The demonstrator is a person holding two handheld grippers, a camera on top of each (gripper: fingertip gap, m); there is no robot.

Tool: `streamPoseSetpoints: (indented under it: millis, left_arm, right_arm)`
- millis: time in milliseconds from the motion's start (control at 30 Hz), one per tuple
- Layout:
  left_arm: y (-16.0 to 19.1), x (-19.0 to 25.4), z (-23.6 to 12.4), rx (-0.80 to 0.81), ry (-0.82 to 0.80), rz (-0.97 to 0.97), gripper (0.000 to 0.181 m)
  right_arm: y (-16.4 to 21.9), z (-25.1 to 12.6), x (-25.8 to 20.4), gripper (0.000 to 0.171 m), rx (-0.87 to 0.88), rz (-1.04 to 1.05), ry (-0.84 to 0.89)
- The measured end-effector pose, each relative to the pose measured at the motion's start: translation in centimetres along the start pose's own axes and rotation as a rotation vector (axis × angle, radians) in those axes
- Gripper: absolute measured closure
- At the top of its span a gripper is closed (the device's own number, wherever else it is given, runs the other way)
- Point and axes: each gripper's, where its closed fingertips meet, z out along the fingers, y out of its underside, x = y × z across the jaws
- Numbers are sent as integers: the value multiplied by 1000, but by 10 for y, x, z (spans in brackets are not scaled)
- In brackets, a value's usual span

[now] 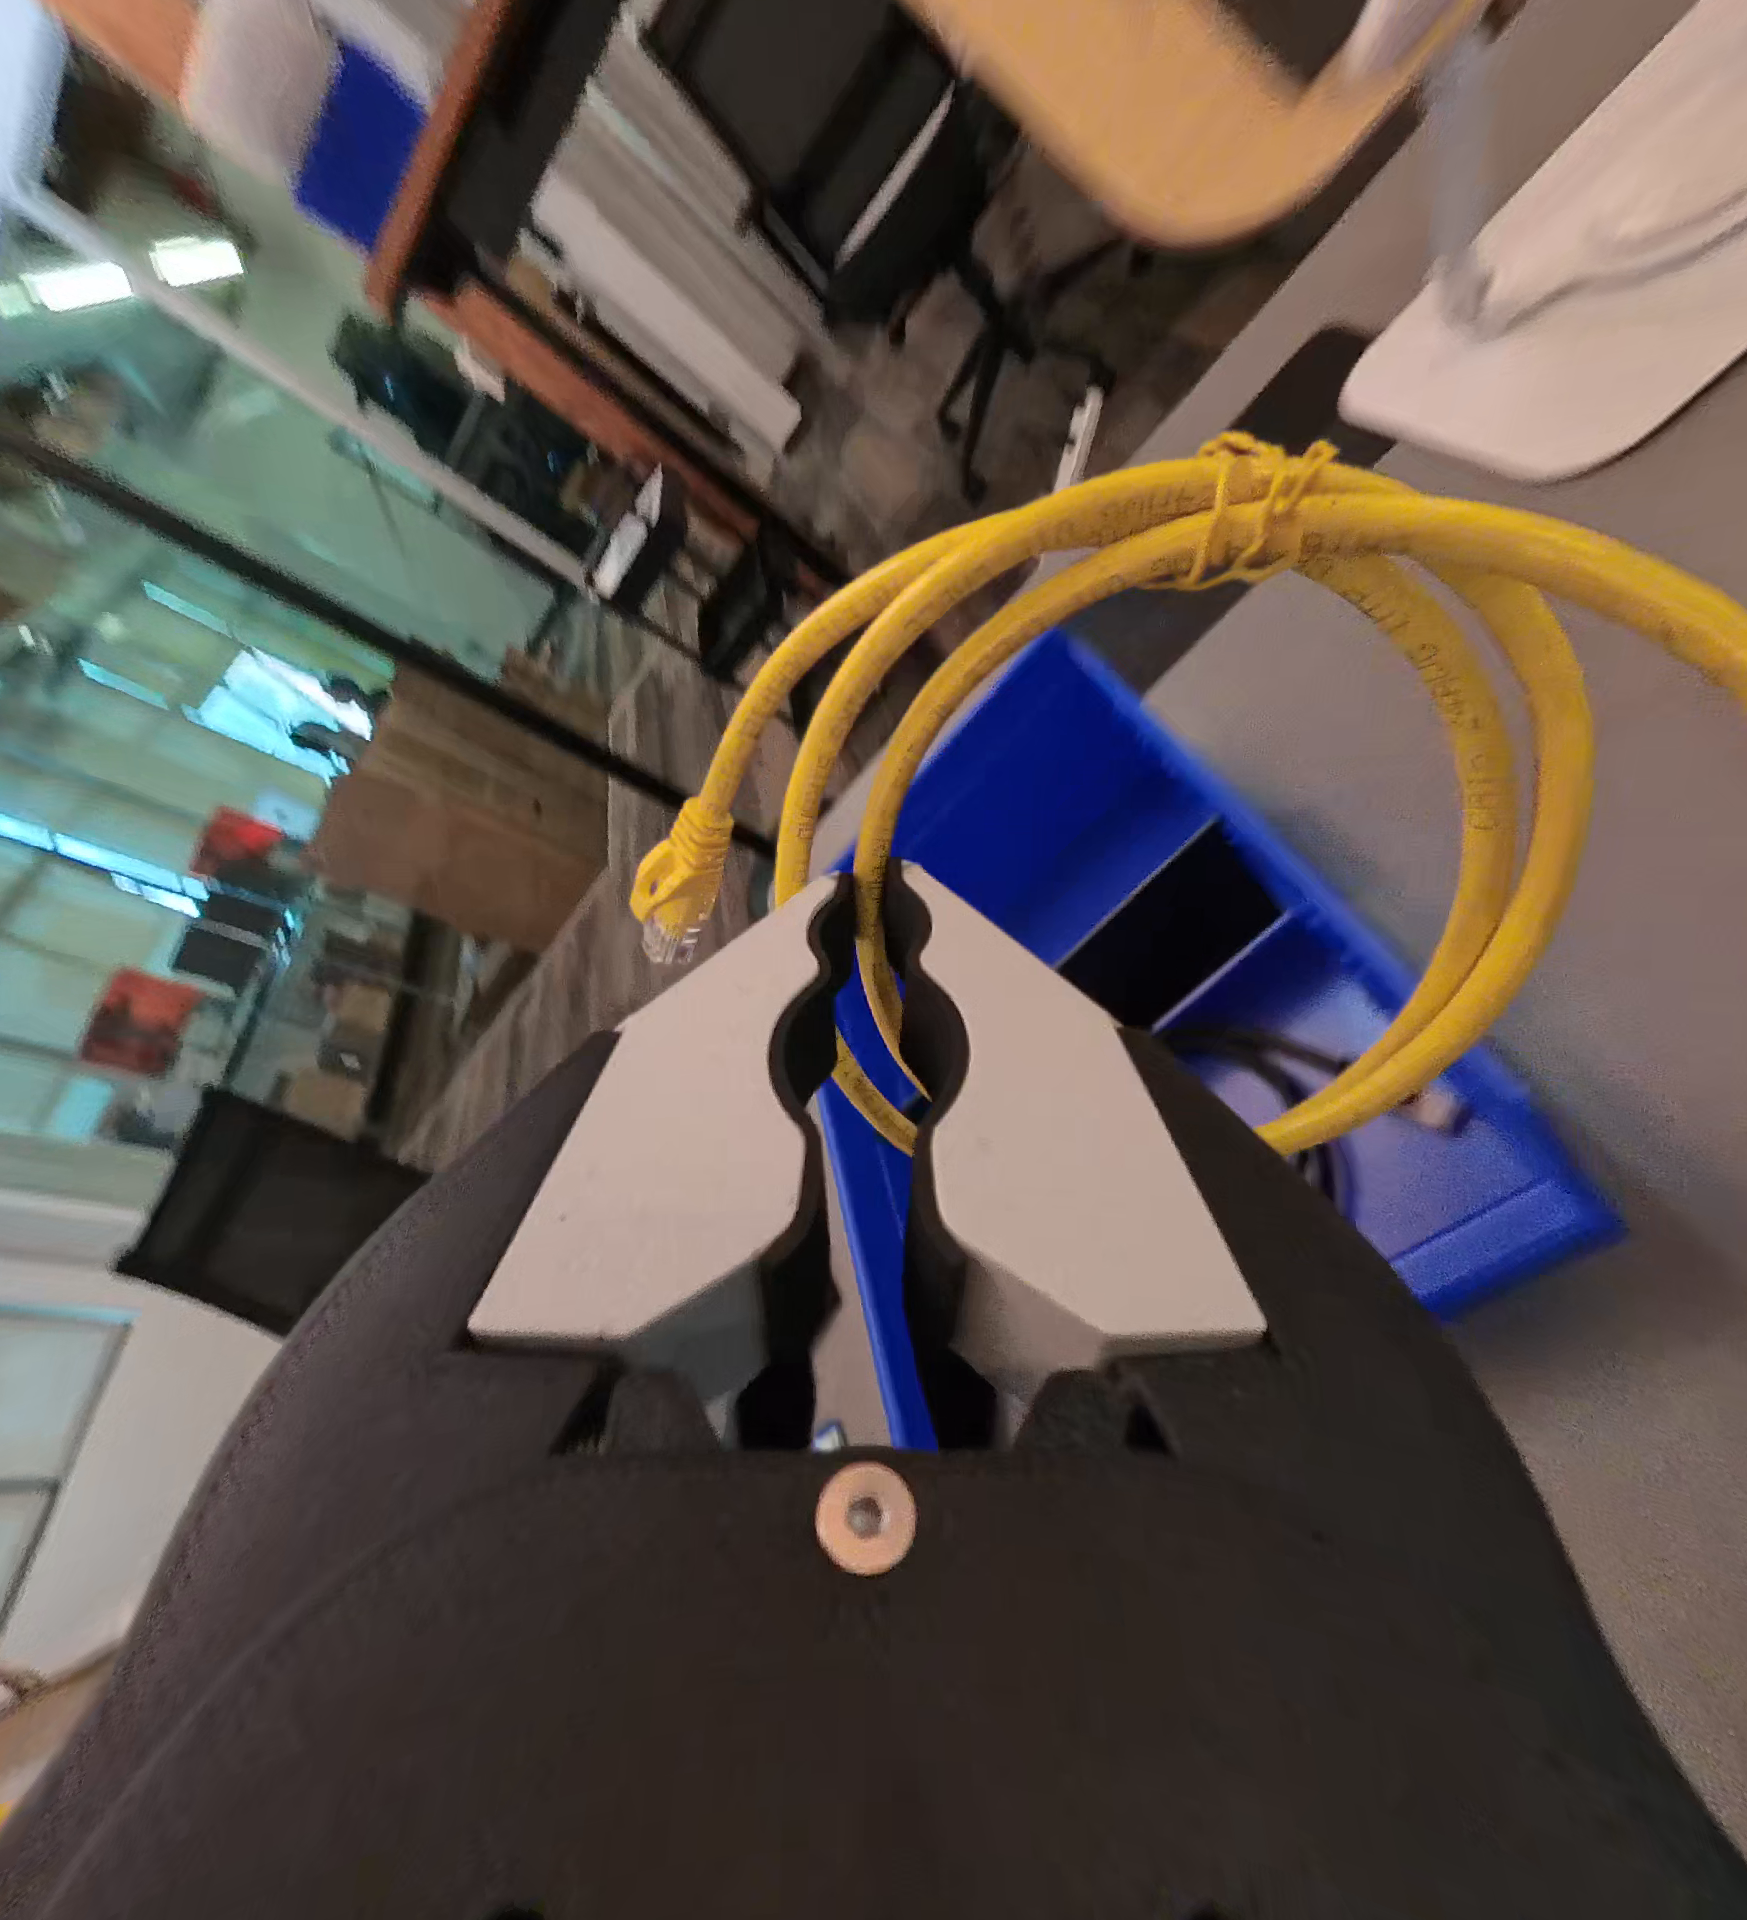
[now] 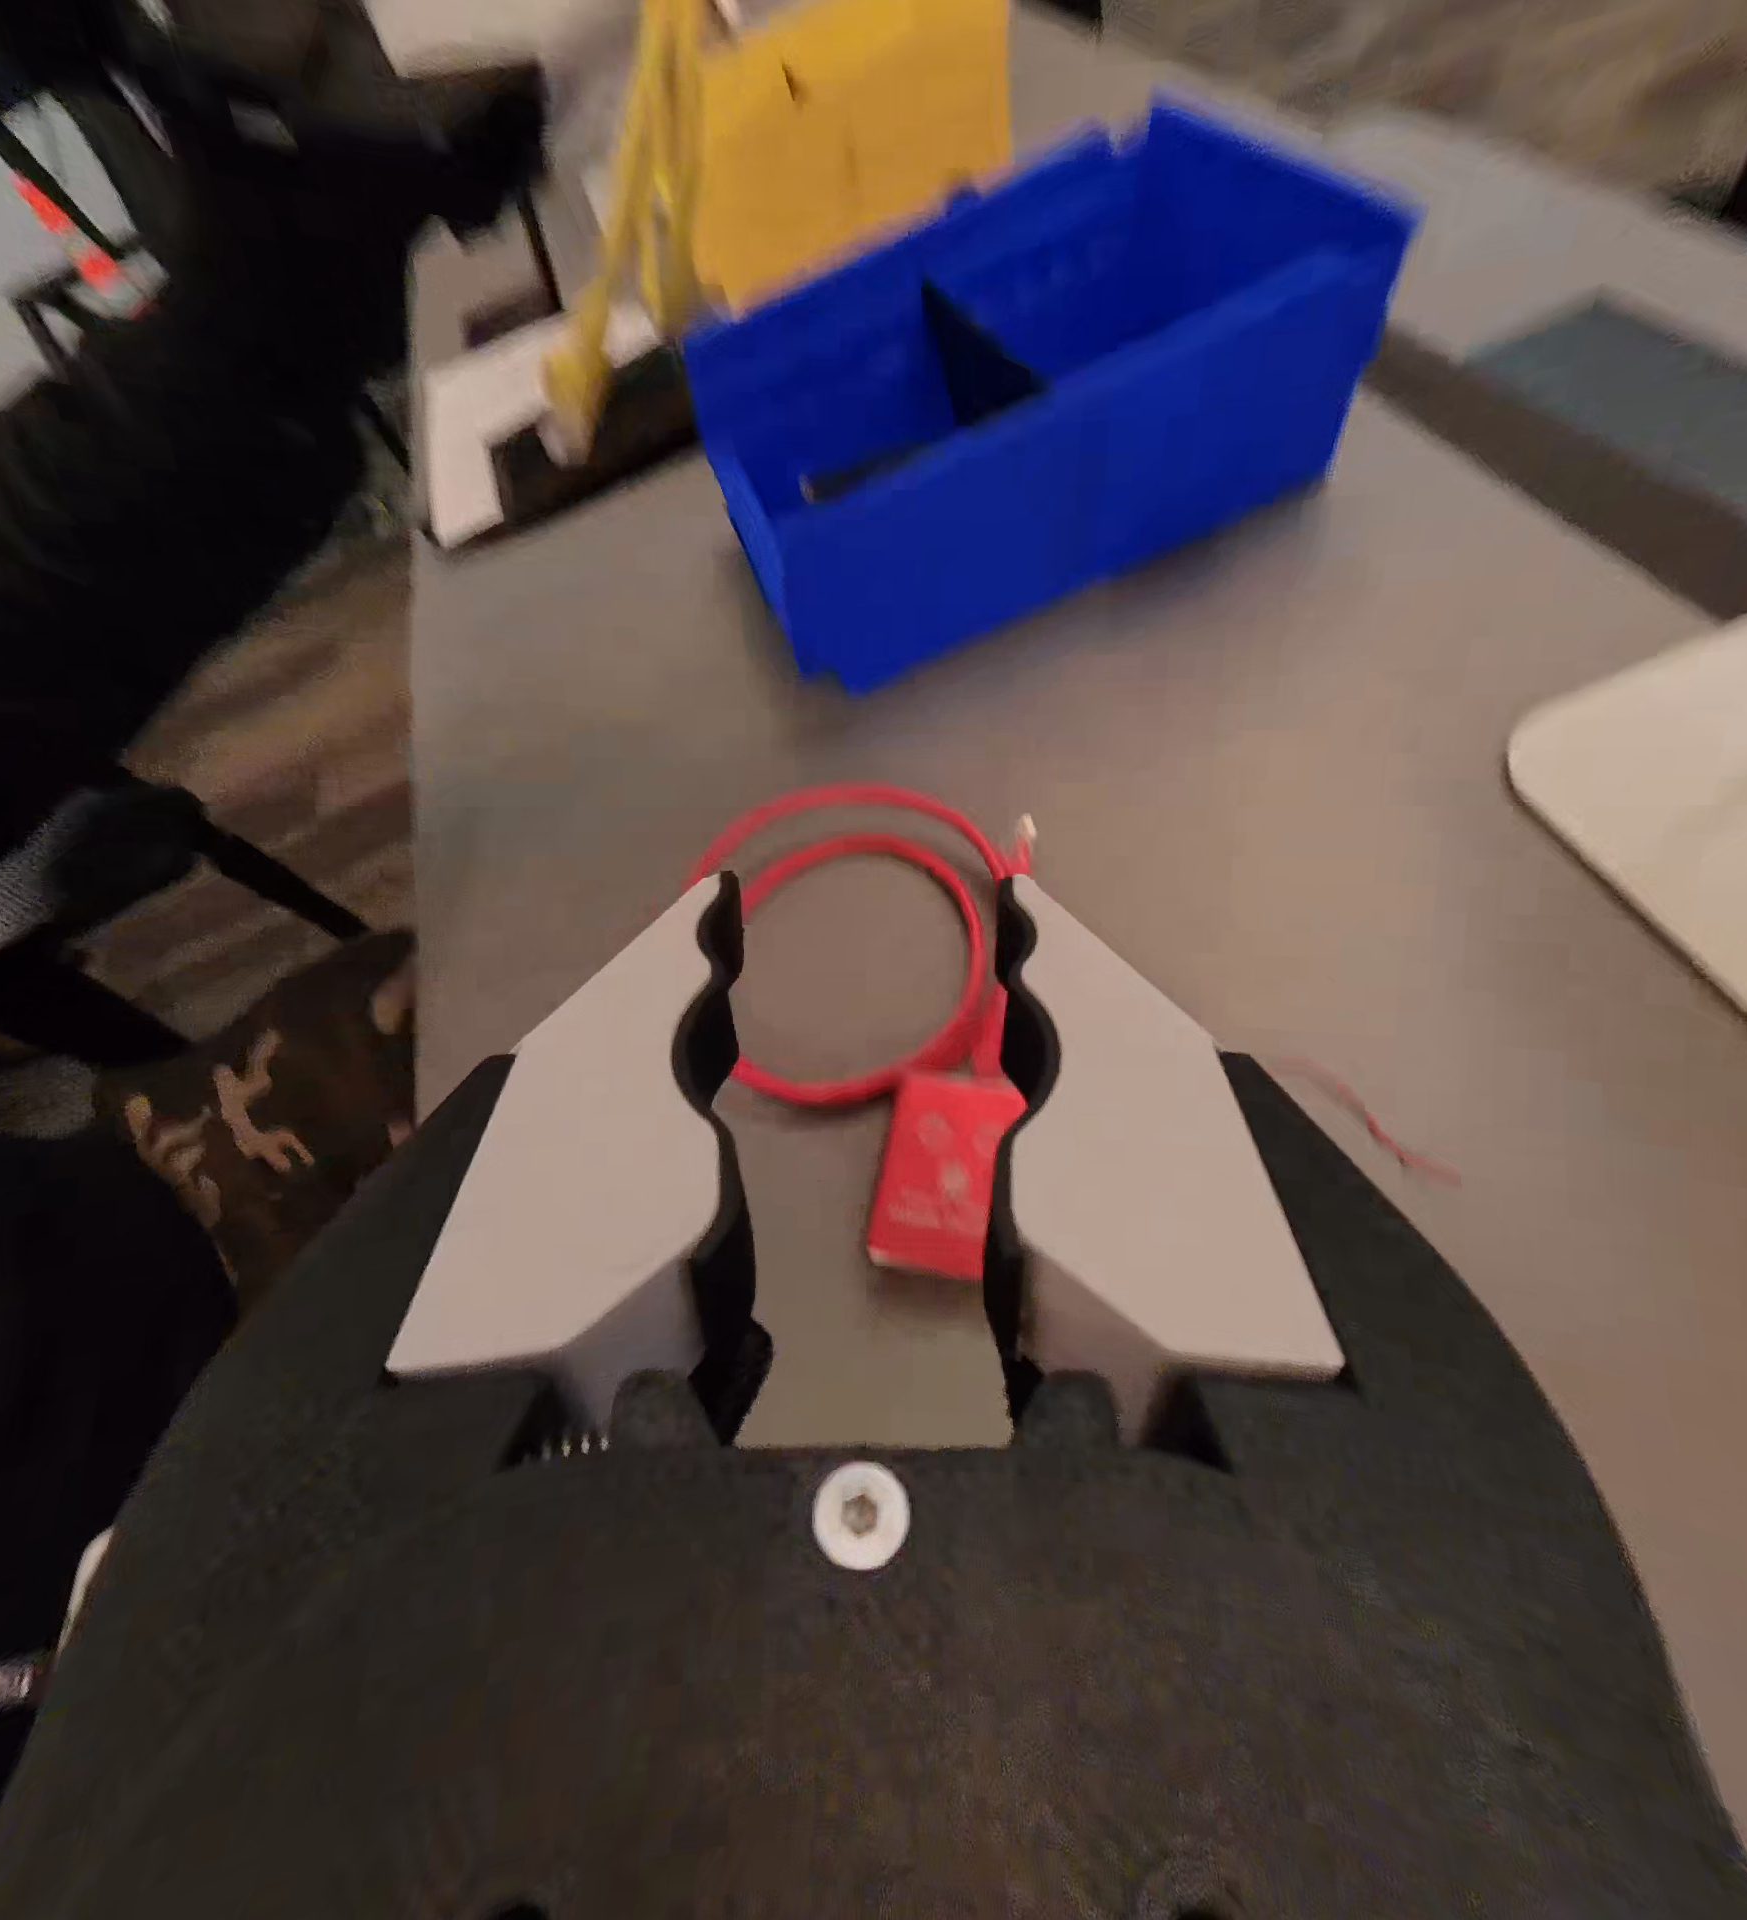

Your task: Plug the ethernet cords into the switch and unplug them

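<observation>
My left gripper (image 1: 871,883) is shut on a coiled yellow ethernet cord (image 1: 1471,623), tied with a yellow twist tie, and holds it in the air beside the blue bin (image 1: 1056,790). One clear plug (image 1: 677,914) hangs free at the left. The yellow cord also shows blurred at the upper left of the right wrist view (image 2: 630,239). My right gripper (image 2: 867,896) is open above the grey table (image 2: 1212,831), over a coiled red cord (image 2: 848,914) with a red tag (image 2: 936,1184). No switch is in view.
The blue bin (image 2: 1056,457) has a divider and stands on the table beyond the red cord. A yellow box (image 2: 848,135) is behind it. A white tray (image 2: 1700,831) lies at the right; it also shows in the left wrist view (image 1: 1627,291). The table edge runs along the left. My right fingertips sit around 30 centimetres from my left ones.
</observation>
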Motion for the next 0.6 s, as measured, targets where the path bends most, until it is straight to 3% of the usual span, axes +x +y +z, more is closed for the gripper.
streamPoseSetpoints:
  millis: [133,267,300,400,500,600]
  left_arm:
    - [-73,42,-26,110,0,132,179]
    - [-130,95,-43,211,39,205,179]
    - [-140,107,-45,232,51,208,179]
    - [-157,129,-46,265,106,153,179]
    - [-164,137,-49,322,182,99,177]
    - [-179,134,-73,431,180,124,156]
  right_arm:
    - [-47,4,-46,116,207,4,-108]
    - [-57,11,-56,111,255,8,-81]
    - [-56,12,-56,115,261,8,-76]
    - [-53,7,-50,163,260,12,-65]
    - [-50,-6,-38,169,229,-20,-36]
    - [-43,-20,-26,170,144,-77,17]
